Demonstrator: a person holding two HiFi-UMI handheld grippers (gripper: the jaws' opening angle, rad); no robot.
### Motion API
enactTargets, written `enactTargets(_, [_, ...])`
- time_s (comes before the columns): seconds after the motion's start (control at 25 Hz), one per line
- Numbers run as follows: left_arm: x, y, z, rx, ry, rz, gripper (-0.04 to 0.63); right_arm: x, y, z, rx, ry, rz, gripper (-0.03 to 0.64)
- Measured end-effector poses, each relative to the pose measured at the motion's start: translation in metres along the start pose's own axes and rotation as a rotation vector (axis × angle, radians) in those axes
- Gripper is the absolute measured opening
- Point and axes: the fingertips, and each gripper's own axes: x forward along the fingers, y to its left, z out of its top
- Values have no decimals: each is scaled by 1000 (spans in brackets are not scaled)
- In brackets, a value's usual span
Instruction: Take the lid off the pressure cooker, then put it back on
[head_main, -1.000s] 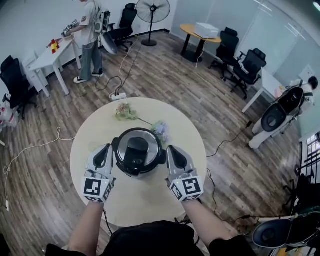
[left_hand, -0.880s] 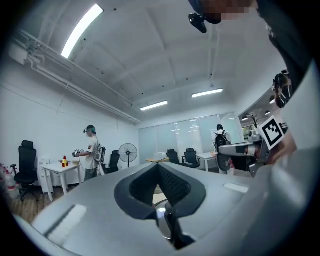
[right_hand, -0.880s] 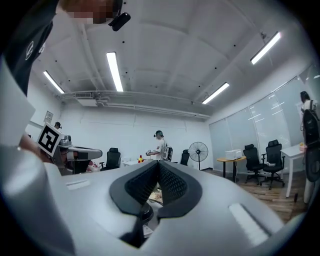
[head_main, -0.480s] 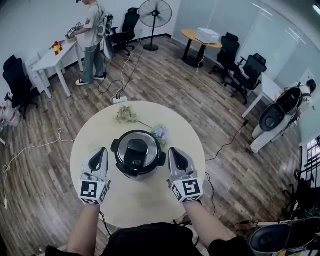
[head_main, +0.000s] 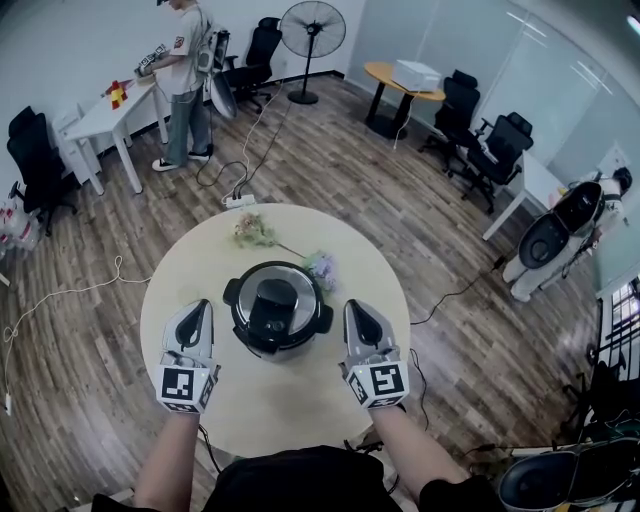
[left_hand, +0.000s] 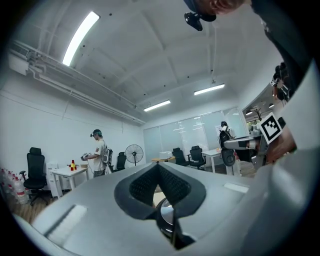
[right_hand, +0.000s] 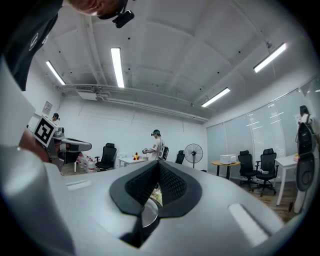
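Head view: lid (head_main: 275, 303) on pressure cooker (head_main: 323, 319); L gripper (head_main: 199, 305), R gripper (head_main: 357, 306) flank it, jaws closed.

Steel pressure cooker (head_main: 277, 310), black lid (head_main: 275, 303) on, upright mid-table.

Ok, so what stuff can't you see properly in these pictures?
- Left gripper view: the pressure cooker is only a sliver; the shut left gripper blocks the rest.
- Right gripper view: same, behind the right gripper.
- Head view: the cooker's sides hide under its lid; red and yellow things on the far table are too small.
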Motion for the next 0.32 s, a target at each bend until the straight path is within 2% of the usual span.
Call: enactTargets(0.32, [-2, 4, 6, -2, -8, 13, 0, 1, 4, 6, -15, -5, 8, 6])
